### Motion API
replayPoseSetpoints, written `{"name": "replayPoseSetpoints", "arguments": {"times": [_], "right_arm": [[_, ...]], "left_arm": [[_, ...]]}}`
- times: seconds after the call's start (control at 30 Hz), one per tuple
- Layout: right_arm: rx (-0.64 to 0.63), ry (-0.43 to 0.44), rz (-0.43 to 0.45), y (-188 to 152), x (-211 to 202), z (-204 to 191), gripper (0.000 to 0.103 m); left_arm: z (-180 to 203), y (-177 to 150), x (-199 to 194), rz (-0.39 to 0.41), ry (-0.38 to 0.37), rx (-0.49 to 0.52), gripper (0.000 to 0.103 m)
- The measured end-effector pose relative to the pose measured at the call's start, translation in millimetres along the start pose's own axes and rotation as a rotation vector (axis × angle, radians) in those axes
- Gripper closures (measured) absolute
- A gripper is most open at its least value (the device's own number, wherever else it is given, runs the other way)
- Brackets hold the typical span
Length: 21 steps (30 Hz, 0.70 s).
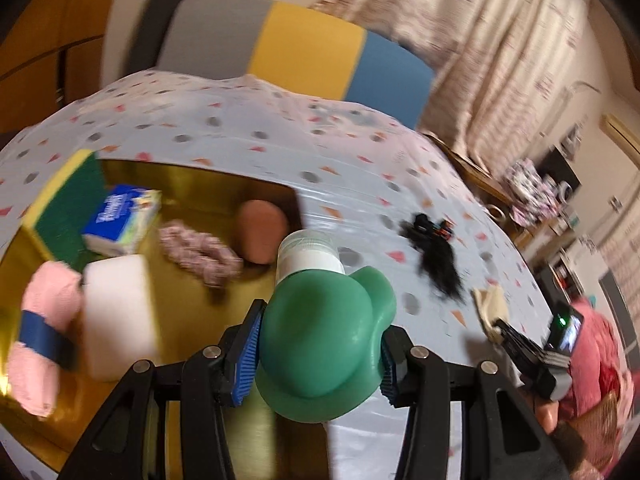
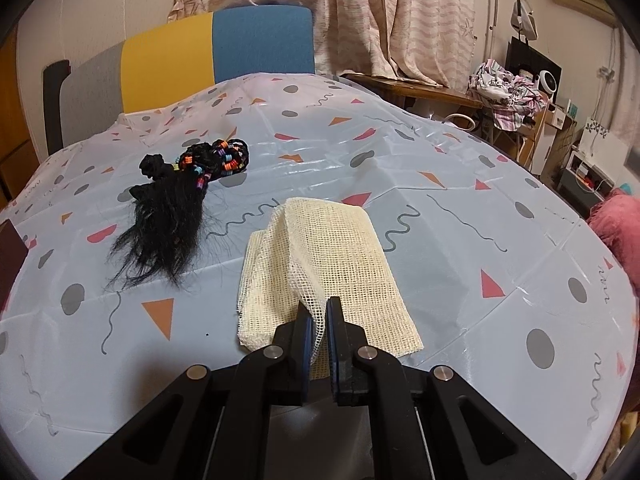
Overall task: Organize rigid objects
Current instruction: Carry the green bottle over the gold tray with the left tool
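My left gripper (image 1: 318, 354) is shut on a green bottle (image 1: 328, 320) with a white neck and a clear cap. It holds the bottle in the air at the right edge of a gold tray (image 1: 192, 300). In the right wrist view my right gripper (image 2: 320, 316) is shut on a fold of a cream mesh cloth (image 2: 332, 248), which otherwise lies flat on the table. The same gripper (image 1: 516, 340) and cloth (image 1: 490, 308) show at the right of the left wrist view.
In the tray lie a green-and-yellow sponge (image 1: 64, 208), a blue tissue pack (image 1: 120, 220), a pink scrunchie (image 1: 200, 252), a brownish-pink oval (image 1: 260, 232), a white block (image 1: 120, 312) and a pink roll with a blue band (image 1: 40, 340). A black hairpiece with beaded bands (image 2: 172, 208) lies on the patterned tablecloth (image 2: 440, 240). A chair (image 2: 216, 48) stands behind the table.
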State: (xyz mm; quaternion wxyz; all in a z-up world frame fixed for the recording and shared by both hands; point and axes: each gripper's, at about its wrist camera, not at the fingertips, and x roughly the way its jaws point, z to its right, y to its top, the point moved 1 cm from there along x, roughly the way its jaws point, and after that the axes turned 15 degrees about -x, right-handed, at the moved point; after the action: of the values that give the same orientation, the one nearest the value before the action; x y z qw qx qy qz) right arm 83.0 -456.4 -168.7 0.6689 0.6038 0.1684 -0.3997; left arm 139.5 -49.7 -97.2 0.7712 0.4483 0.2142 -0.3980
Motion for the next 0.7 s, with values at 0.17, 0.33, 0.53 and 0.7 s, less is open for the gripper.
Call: {"name": "replayPoseSetpoints", "arguments": {"times": [0.17, 0.33, 0.53, 0.7], "right_arm": [[-0.022, -0.021, -0.008, 1, 0, -4, 0.096], [-0.040, -0.038, -0.014, 2, -1, -7, 0.096], [-0.063, -0.060, -0.022, 2, 0, -10, 0.096], [-0.076, -0.073, -0.025, 3, 0, -12, 0.096]], "left_arm": [[-29, 28, 10, 0.003, 0.055, -0.056, 0.054], [-45, 52, 34, -0.017, 0.092, -0.094, 0.054], [-53, 73, 58, -0.040, 0.099, -0.147, 0.051], [-49, 79, 71, -0.066, 0.111, -0.146, 0.044]]}}
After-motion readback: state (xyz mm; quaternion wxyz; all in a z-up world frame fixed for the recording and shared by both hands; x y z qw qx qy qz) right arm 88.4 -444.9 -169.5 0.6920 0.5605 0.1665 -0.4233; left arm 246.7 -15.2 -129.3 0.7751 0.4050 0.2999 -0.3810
